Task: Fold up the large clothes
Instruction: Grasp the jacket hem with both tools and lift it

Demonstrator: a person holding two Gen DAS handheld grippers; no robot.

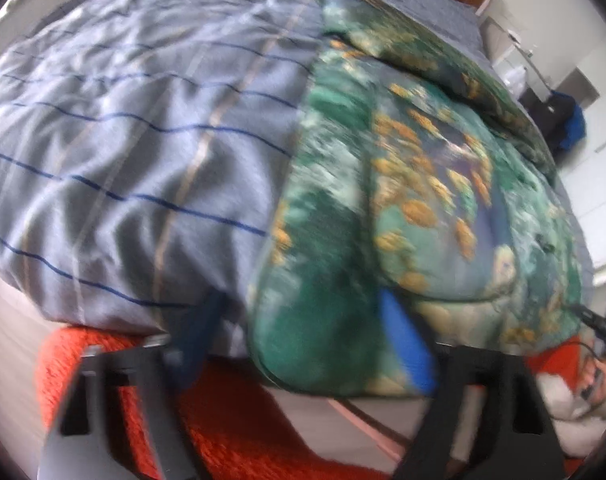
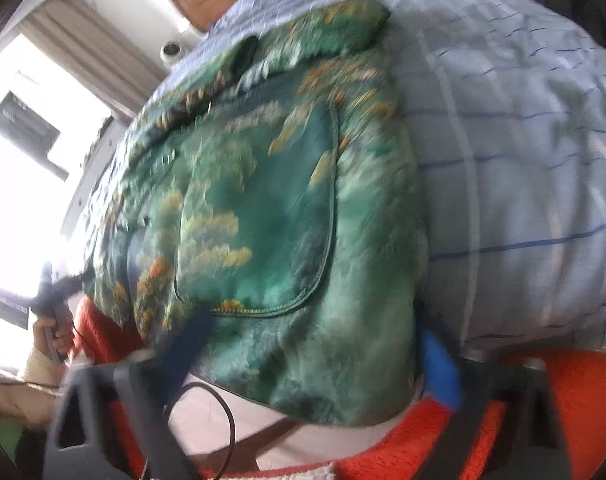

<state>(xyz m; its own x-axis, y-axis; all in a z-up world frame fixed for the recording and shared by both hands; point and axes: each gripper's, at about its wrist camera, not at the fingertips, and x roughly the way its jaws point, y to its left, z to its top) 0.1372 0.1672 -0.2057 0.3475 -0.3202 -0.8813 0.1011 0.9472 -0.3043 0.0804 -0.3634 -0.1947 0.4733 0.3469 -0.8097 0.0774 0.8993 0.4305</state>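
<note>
On the bed (image 1: 103, 128), a green patterned jacket (image 1: 383, 200) lay spread over the striped cover, hem hanging off the edge; left gripper (image 1: 303, 340) and right gripper (image 2: 315, 348) each had fingers apart astride that hem, not pressing.

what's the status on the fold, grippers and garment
Left gripper and right gripper both straddling the hem, grip unclear. Green patterned garment lies on striped bedding. Nothing in the way.
</note>
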